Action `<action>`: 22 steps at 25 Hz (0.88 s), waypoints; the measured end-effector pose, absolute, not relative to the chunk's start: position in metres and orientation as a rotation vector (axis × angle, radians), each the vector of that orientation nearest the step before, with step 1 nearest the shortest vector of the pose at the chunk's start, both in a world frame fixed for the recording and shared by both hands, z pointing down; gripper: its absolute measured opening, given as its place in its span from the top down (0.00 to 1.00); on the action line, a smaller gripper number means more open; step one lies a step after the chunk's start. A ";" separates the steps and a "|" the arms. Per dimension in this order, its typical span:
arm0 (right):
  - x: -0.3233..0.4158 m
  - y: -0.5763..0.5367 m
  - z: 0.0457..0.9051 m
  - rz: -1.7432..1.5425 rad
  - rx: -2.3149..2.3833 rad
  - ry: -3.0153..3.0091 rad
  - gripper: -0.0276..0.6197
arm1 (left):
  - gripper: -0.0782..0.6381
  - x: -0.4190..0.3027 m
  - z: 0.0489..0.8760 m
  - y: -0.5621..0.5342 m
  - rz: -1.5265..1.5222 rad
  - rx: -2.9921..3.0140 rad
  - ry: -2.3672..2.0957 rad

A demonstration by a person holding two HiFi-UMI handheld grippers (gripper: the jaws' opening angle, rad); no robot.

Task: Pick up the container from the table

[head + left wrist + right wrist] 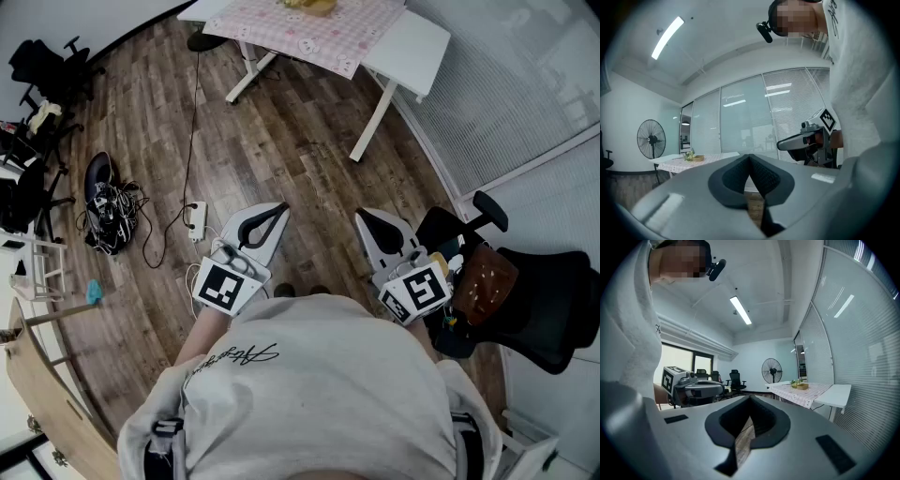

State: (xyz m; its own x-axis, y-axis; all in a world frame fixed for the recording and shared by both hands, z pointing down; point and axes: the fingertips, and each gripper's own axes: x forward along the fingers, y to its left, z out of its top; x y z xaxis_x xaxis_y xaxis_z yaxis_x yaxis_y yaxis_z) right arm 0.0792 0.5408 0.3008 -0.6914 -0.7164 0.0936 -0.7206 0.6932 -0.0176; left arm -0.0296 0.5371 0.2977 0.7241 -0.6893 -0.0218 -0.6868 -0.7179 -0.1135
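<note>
**Two empty grippers held level, well short of the tabletop with the container**

The left gripper [750, 158] has its dark padded fingers [732, 177] clenched together with nothing between them. The right gripper [750, 400] is the same, its fingers [723, 422] closed on nothing but a sliver of floor seen through the seam. In the head view both grippers point forward side by side, close in front of the person's body, and each carries one cube with square markers.

Open wooden floor [281, 122] lies between the grippers and one white tabletop [414, 42], which is partly covered by a pink checked cloth [323, 28]. One container [802, 386], small and tan, sits on the cloth, well apart from both grippers. The head view cuts it off at the top edge, and in the gripper views it is too small to tell its green and yellow contents.

One white power strip [196, 220] with a black cable lies on the floor just ahead of the left gripper. A dark heap [105, 202] tangled with cords lies further left, too unclear to identify. One black office chair [539, 300] stands just beside the right gripper. One standing fan [651, 139] stands near the table. A wall of blinds [506, 94] runs along the right side.
</note>
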 end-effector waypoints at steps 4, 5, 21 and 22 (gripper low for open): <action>0.081 0.536 0.302 0.084 1.201 -2.819 0.95 | 0.89 -0.030 0.296 0.531 -0.055 -2.793 1.120; 0.082 0.535 0.302 0.086 1.201 -2.820 0.95 | 0.89 -0.030 0.295 0.530 -0.059 -2.786 1.118; 0.077 0.529 0.309 0.121 1.211 -2.824 0.95 | 0.89 -0.030 0.297 0.529 -0.046 -2.806 1.133; 0.077 0.530 0.308 0.120 1.213 -2.829 0.95 | 0.89 -0.029 0.297 0.529 -0.037 -2.813 1.141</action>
